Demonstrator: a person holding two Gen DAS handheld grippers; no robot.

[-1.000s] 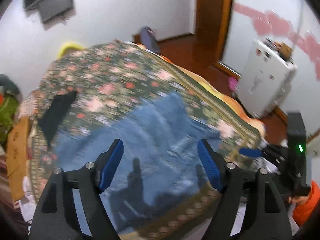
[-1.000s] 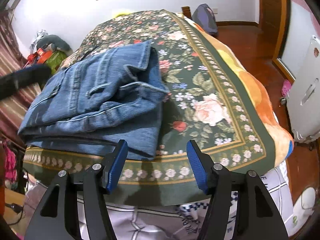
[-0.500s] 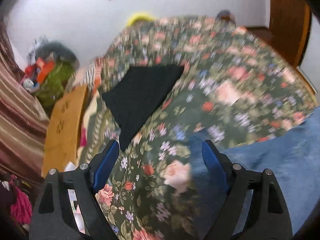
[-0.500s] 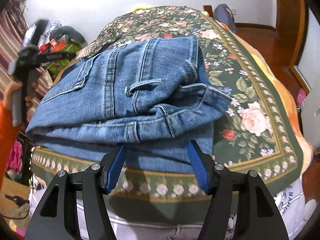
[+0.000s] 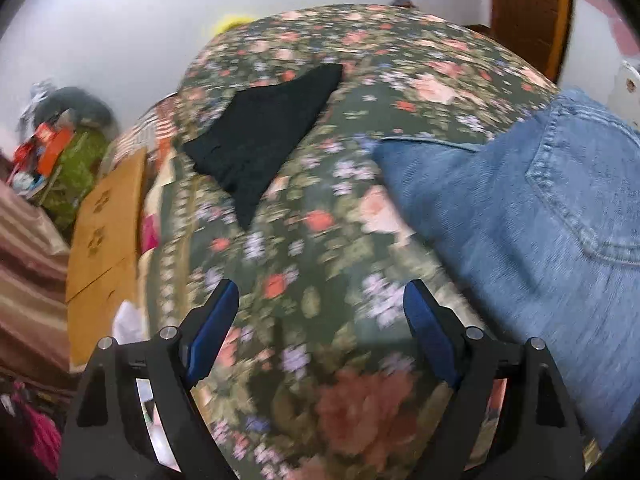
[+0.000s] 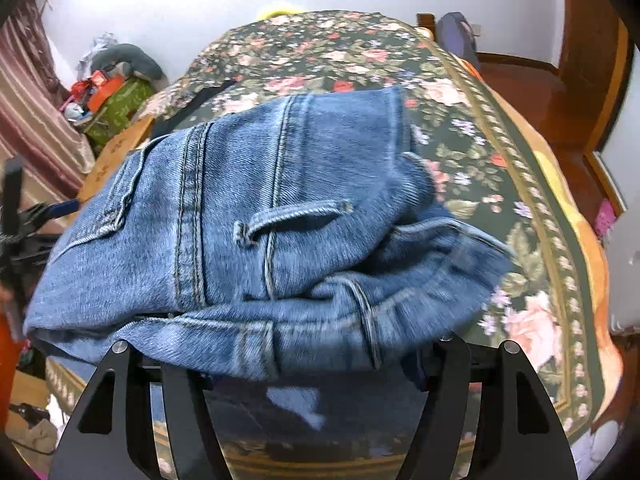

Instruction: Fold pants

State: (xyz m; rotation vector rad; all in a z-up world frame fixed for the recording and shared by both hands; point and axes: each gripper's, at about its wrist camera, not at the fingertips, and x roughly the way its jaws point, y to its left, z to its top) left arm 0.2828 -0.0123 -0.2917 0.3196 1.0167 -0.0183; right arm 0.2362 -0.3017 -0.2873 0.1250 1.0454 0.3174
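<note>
Left wrist view: left tool (image 5: 320, 312) released, blue pads wide apart over the floral bedspread (image 5: 312, 256), nothing between them. Folded jeans (image 5: 532, 216) off to the right on the bed; black garment (image 5: 264, 136) farther up, a cardboard box (image 5: 104, 224) beside the bed.

Right wrist view: right tool (image 6: 280, 364) at the jeans' near edge, fingertips hidden under denim, grip impossible to tell. Left tool just visible at the left edge.
</note>
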